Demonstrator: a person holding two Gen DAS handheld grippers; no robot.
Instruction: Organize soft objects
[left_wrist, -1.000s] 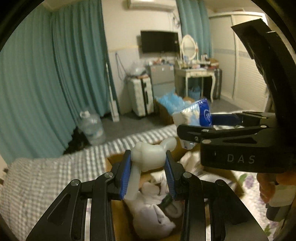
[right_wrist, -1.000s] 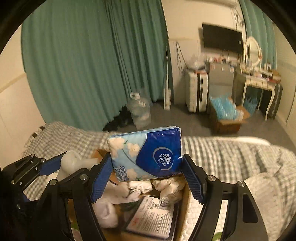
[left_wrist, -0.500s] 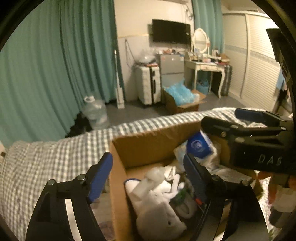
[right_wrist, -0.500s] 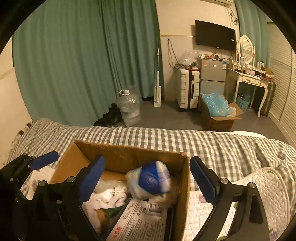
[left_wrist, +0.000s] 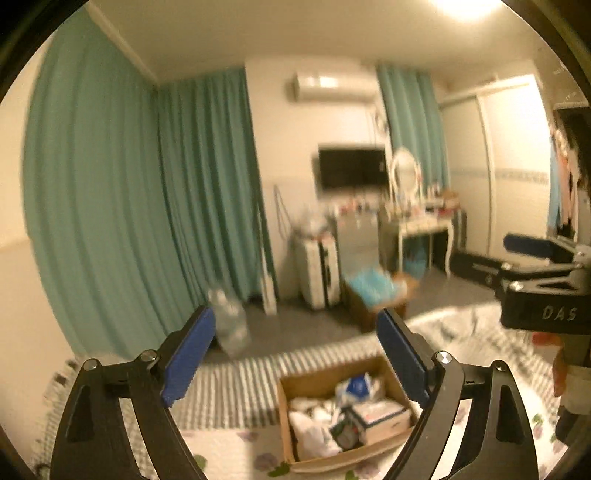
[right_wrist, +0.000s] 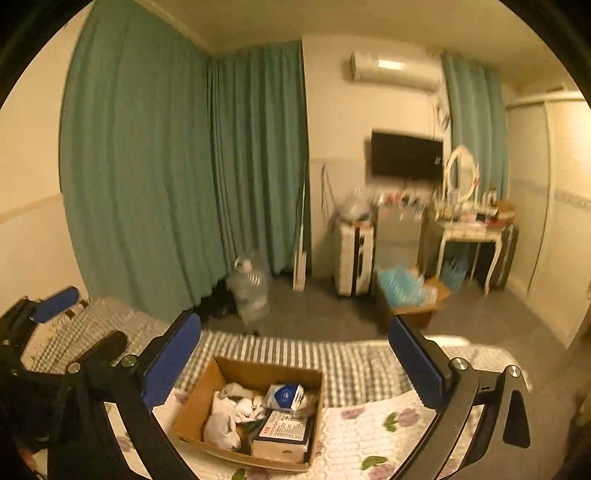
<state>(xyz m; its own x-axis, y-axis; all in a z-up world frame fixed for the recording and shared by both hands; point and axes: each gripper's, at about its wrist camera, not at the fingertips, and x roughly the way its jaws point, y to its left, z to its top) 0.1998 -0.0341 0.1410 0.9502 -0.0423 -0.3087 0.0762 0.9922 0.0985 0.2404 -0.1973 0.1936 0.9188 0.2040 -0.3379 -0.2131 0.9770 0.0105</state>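
Both grippers hang well above the bed (right_wrist: 369, 354), jaws wide apart and empty: left gripper (left_wrist: 295, 354), right gripper (right_wrist: 295, 358). The box (right_wrist: 192, 398) below holds the tissue pack (right_wrist: 285, 396), white plush (right_wrist: 225, 417) and a book (right_wrist: 282, 434).

Left gripper (left_wrist: 295, 354): jaws spread wide, nothing between the blue pads (left_wrist: 188, 356), raised and level. Right gripper (right_wrist: 295, 363): jaws likewise spread wide, blue pads (right_wrist: 171, 360) bare, held at similar height just beside the left. Part of a hand (left_wrist: 554, 354) shows behind the right gripper body.
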